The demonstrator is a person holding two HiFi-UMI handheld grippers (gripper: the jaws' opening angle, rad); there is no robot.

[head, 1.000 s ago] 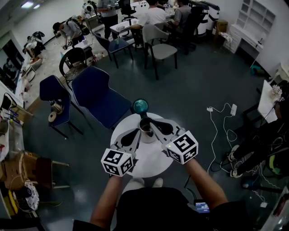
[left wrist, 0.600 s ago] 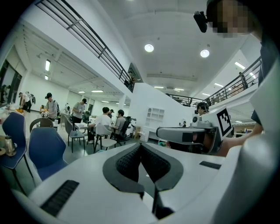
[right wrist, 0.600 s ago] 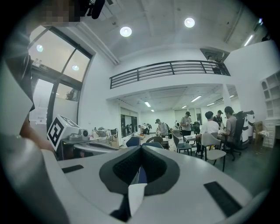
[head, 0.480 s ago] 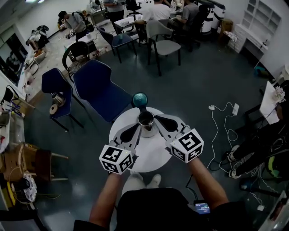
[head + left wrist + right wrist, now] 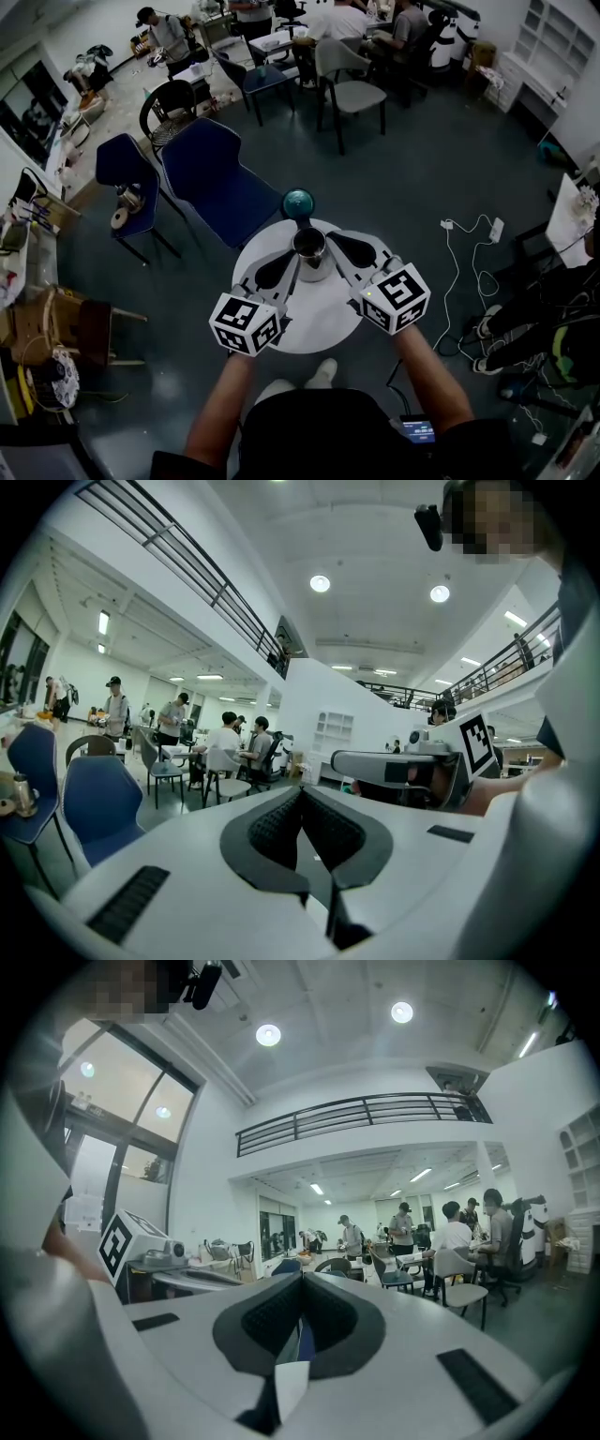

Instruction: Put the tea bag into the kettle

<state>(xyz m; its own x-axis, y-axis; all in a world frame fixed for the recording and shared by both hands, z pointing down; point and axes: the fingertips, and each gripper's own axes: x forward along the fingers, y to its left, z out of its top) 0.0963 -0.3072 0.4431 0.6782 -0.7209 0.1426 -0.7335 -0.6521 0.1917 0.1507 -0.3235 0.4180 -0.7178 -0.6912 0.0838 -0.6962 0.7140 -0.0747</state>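
A round steel kettle (image 5: 309, 249) stands open-topped at the far side of a small round white table (image 5: 319, 323). Its teal lid (image 5: 298, 202) lies just beyond it at the table's edge. My right gripper (image 5: 329, 241) has its tips at the kettle's right rim. In the right gripper view that gripper (image 5: 302, 1279) is shut on a tea bag, whose white paper (image 5: 291, 1384) shows between the pads. My left gripper (image 5: 295, 266) rests against the kettle's left side. In the left gripper view its jaws (image 5: 302, 794) are closed and nothing shows between them.
Two blue chairs (image 5: 214, 183) stand just beyond the table to the left. A grey chair (image 5: 356, 94) and seated people are farther back. White cables and a power strip (image 5: 473, 239) lie on the floor to the right. The person's shoes (image 5: 323, 375) sit under the table's near edge.
The head camera has shifted a little, so the table sits slightly higher and more to the right. Both grippers keep their places against the kettle.
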